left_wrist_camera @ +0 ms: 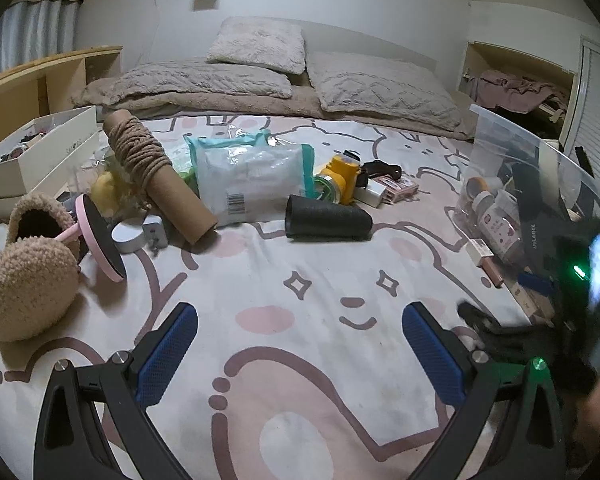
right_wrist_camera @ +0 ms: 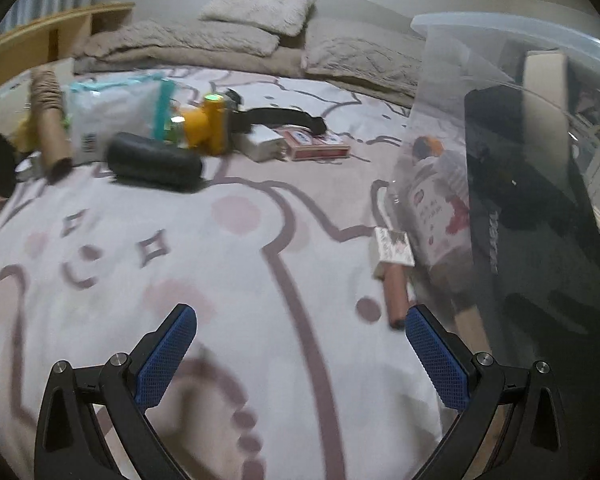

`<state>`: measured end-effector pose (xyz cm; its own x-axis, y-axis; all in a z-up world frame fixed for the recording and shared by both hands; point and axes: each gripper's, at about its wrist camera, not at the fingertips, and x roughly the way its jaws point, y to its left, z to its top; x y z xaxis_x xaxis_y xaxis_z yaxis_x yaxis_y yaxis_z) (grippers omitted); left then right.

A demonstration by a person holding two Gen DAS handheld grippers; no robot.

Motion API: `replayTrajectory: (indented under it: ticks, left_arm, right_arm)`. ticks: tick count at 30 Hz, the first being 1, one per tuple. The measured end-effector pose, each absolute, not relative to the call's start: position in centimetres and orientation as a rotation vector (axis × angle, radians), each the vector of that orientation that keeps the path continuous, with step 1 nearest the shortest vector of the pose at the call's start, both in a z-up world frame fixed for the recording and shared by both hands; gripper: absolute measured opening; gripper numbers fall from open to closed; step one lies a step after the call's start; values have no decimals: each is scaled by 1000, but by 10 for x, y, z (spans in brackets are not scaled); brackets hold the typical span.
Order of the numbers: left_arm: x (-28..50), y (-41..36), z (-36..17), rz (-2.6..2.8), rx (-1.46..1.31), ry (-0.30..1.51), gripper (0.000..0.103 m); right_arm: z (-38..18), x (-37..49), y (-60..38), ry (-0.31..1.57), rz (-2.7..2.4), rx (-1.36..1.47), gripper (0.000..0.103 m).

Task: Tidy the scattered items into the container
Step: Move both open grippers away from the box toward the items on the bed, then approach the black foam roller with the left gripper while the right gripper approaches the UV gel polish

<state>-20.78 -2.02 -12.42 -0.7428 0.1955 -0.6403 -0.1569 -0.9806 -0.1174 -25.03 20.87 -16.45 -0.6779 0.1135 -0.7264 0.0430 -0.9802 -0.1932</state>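
Observation:
Scattered items lie across a patterned bed sheet: a black roll (left_wrist_camera: pixel 327 220) (right_wrist_camera: pixel 156 162), a cardboard tube wound with rope (left_wrist_camera: pixel 152 168) (right_wrist_camera: pixel 48 120), a white and teal packet (left_wrist_camera: pixel 252 176) (right_wrist_camera: pixel 112 114), a yellow torch (left_wrist_camera: pixel 340 176) (right_wrist_camera: pixel 208 126), a white charger (right_wrist_camera: pixel 262 142) and a pink box (right_wrist_camera: pixel 316 144). A clear plastic container (left_wrist_camera: pixel 512 168) (right_wrist_camera: pixel 452 128) stands at the right, with bottles and a black box inside. A brown tube with a small box (right_wrist_camera: pixel 394 268) (left_wrist_camera: pixel 488 260) lies against its wall. My left gripper (left_wrist_camera: pixel 300 356) and right gripper (right_wrist_camera: pixel 300 356) are both open and empty above the sheet.
Fluffy earmuffs (left_wrist_camera: pixel 28 276) with a pink band (left_wrist_camera: pixel 68 234), a round white object (left_wrist_camera: pixel 128 236) and a white cardboard box (left_wrist_camera: pixel 40 156) sit at the left. Pillows (left_wrist_camera: pixel 256 48) and a folded blanket lie at the bed's head. A wooden shelf (left_wrist_camera: pixel 40 76) stands at the far left.

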Motion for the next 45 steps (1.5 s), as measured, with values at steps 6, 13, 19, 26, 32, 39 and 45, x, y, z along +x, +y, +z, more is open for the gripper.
replayTrajectory:
  ticks: [6, 13, 19, 26, 32, 39, 45]
  left_arm:
    - [-209, -15, -127, 2748, -1040, -86, 103]
    - [-207, -7, -127, 2716, -1035, -111, 103]
    - [-205, -3, -129, 2703, -1041, -116, 103]
    - [-205, -1, -129, 2693, -1041, -120, 103]
    - [-203, -2, -128, 2694, -1029, -124, 103]
    - [-201, -6, -126, 2693, -1020, -133, 103]
    - [-200, -11, -126, 2708, -1018, -138, 103]
  right_arm:
    - [-176, -273, 221, -164, 2780, -1347, 103]
    - [-187, -279, 221, -144, 2721, -1371, 103]
    - [-187, -283, 221, -170, 2639, -1324, 103]
    - [-183, -276, 223, -193, 2577, -1248, 103]
    - [-181, -283, 232, -67, 2508, -1265, 103]
    - [-190, -295, 241, 46, 2461, -1286, 103]
    - [-196, -306, 244, 114, 2510, -1334, 103]
